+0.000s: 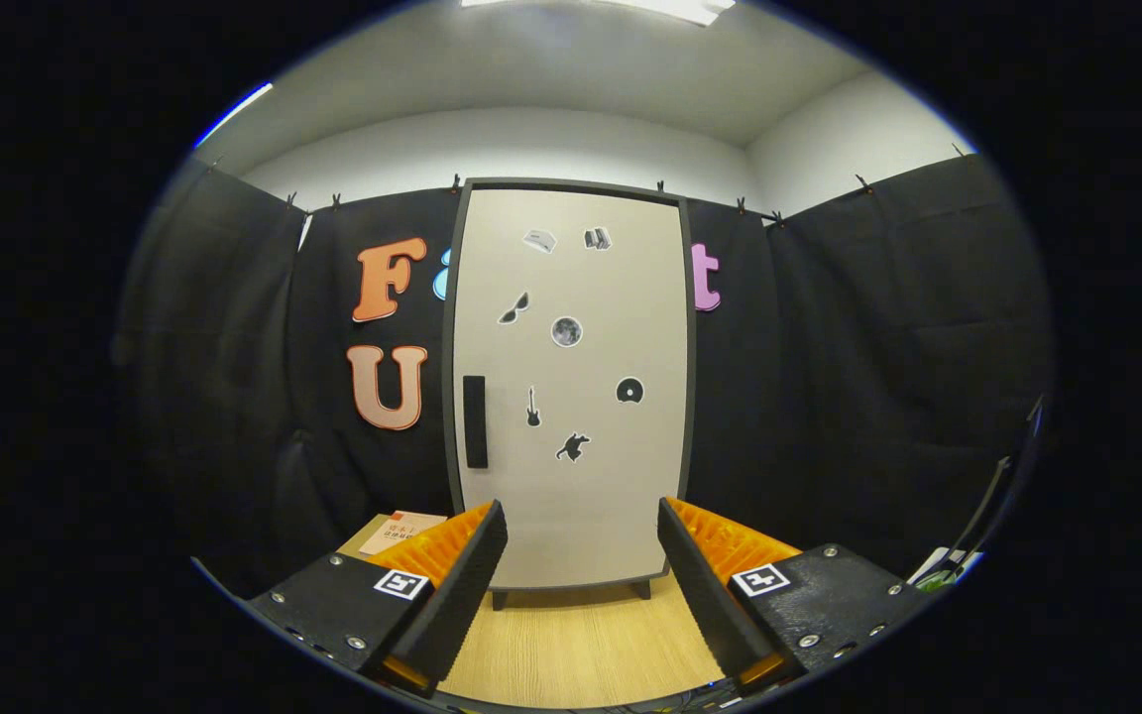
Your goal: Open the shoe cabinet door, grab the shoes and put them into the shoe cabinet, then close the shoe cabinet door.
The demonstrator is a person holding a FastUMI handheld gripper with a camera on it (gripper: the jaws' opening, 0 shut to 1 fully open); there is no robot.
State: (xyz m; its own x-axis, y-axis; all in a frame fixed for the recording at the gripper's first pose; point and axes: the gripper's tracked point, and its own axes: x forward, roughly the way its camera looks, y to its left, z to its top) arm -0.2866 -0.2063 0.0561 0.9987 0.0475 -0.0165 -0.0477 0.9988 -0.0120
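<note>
Shoe cabinet (571,387): tall, upright, standing on short dark legs at the far side of the table, beyond the fingers and centred between them. Door (581,476) shut; flat, matte, pale grey-beige panel with rounded corners, set in a thin dark frame.

Handle (475,421): narrow dark vertical bar, near the door's left edge, about mid-height.

Stickers (566,331): seven small flat decals scattered over the door face, among them a round moon-like disc, a pair of sunglasses, a guitar, a record-like disc and an animal silhouette.

Table (581,635): light wood-grain surface, smooth, running from under the fingers to the cabinet's feet.

Gripper (581,555): fingers spread wide apart, nothing between them, holding nothing; inner faces finely ribbed, outer sides ridged; blocky bodies behind with screw heads and a square printed marker on each. Well short of the cabinet, not touching it.

Cardboard box (400,531): flat, tan, with a printed label, lying on the table left of the cabinet, just beyond the left finger.

Booth wall (829,377): black cloth, soft and creased, clipped along its top edge, behind and beside the cabinet.
</note>
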